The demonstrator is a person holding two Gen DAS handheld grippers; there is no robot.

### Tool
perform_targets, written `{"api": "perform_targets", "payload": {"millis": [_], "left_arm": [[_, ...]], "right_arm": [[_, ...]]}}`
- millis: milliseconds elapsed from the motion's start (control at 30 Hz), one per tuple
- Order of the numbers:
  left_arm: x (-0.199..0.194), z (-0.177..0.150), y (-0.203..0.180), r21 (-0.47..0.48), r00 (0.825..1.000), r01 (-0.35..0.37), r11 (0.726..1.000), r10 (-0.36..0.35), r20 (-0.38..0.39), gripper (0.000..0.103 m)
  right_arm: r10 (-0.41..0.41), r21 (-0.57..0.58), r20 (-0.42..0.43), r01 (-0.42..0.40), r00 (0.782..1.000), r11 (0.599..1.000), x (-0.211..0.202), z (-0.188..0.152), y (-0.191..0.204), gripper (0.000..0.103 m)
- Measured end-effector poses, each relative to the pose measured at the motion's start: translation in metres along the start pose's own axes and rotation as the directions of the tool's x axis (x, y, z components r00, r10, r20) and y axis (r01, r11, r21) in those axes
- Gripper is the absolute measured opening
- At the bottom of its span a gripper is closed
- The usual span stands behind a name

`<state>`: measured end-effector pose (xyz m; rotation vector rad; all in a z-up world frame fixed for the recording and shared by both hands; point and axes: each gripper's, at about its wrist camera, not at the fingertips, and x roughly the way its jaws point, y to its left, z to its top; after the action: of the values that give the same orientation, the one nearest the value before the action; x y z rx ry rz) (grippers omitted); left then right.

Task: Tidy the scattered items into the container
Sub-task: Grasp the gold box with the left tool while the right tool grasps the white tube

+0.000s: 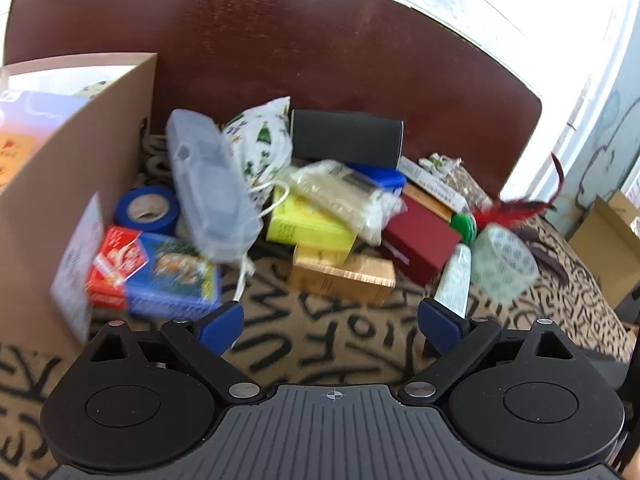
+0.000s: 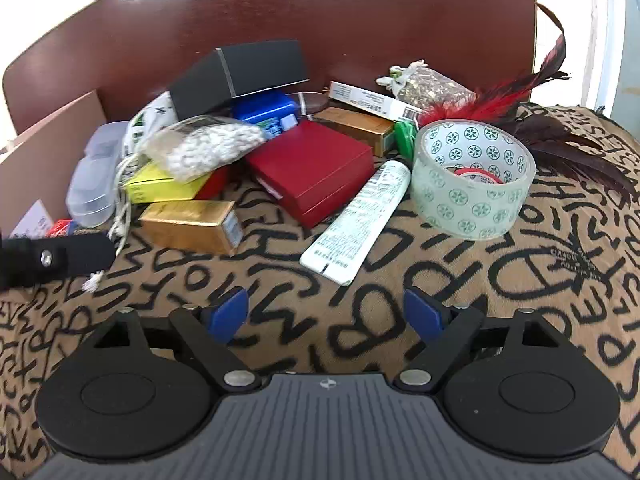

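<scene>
A pile of scattered items lies on a patterned cloth against a brown chair back. A cardboard box (image 1: 76, 184) stands at the left with items inside. In the left wrist view I see a clear plastic case (image 1: 210, 184), blue tape roll (image 1: 146, 210), card pack (image 1: 160, 276), gold box (image 1: 344, 278) and red box (image 1: 420, 240). My left gripper (image 1: 330, 324) is open and empty, short of the pile. My right gripper (image 2: 326, 314) is open and empty, just short of a white tube (image 2: 358, 222), with a patterned tape roll (image 2: 474, 178) to the right.
A black box (image 2: 240, 74), bag of white beads (image 2: 204, 148), yellow box (image 2: 168, 184), gold box (image 2: 192, 222), red box (image 2: 312, 170) and red feather (image 2: 500, 98) fill the pile. The left gripper's body (image 2: 52, 258) shows at the left edge. Another cardboard box (image 1: 612, 240) sits far right.
</scene>
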<state>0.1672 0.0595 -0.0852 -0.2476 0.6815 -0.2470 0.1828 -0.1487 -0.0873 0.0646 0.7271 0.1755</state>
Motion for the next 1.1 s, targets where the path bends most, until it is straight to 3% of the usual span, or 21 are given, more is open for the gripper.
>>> {"api": "perform_targets", "payload": {"millis": [133,233,400,567,633,767,833,1000,1033,1067,1100], "left_arm": [[0.020,0.007,-0.013,0.040,1.000,0.027,0.999,-0.028,0.004,0.099],[0.038,0.010,-0.022,0.085,1.000,0.008,0.996,-0.008,-0.002,0.099],[0.061,0.014,-0.021,0.085,0.999,0.020,0.996,-0.018,-0.028,0.098],[0.081,0.014,-0.011,0.075,0.996,0.001,0.997,0.006,-0.084,0.089],[0.082,0.016,-0.009,0.076,0.997,0.007,0.997,-0.001,-0.076,0.090],[0.081,0.017,-0.008,0.078,0.997,0.016,0.997,-0.010,-0.083,0.069],[0.079,0.016,-0.007,0.079,0.996,0.026,0.997,-0.019,-0.091,0.063],[0.065,0.012,-0.004,0.060,0.994,0.049,0.997,-0.043,-0.098,0.042],[0.062,0.010,-0.004,0.056,0.994,0.053,0.997,-0.047,-0.098,0.039],[0.059,0.009,-0.003,0.051,0.994,0.056,0.997,-0.050,-0.098,0.035],[0.055,0.008,-0.003,0.046,0.994,0.055,0.997,-0.051,-0.099,0.031]], "right_arm": [[0.002,-0.016,0.009,-0.002,1.000,1.000,0.009,0.007,-0.001,0.085],[0.002,-0.034,0.015,-0.002,1.000,0.999,0.014,0.009,0.000,0.085],[-0.008,-0.054,0.035,0.010,0.999,0.998,0.020,0.013,0.002,0.082],[-0.045,-0.095,0.056,0.050,0.997,0.994,0.027,0.016,0.007,0.068],[-0.055,-0.101,0.064,0.062,0.996,0.993,0.030,0.017,0.007,0.064],[-0.070,-0.103,0.070,0.078,0.995,0.992,0.031,0.019,0.008,0.056],[-0.078,-0.113,0.067,0.086,0.995,0.990,0.027,0.018,0.008,0.051],[-0.033,-0.093,0.026,0.035,0.999,0.995,0.009,0.012,0.003,0.039],[-0.022,-0.096,0.018,0.024,1.000,0.995,0.005,0.009,0.003,0.034],[-0.005,-0.096,0.007,0.006,1.000,0.995,0.000,0.005,0.003,0.021],[0.019,-0.087,-0.006,-0.020,1.000,0.996,-0.005,0.002,0.003,0.016]]}}
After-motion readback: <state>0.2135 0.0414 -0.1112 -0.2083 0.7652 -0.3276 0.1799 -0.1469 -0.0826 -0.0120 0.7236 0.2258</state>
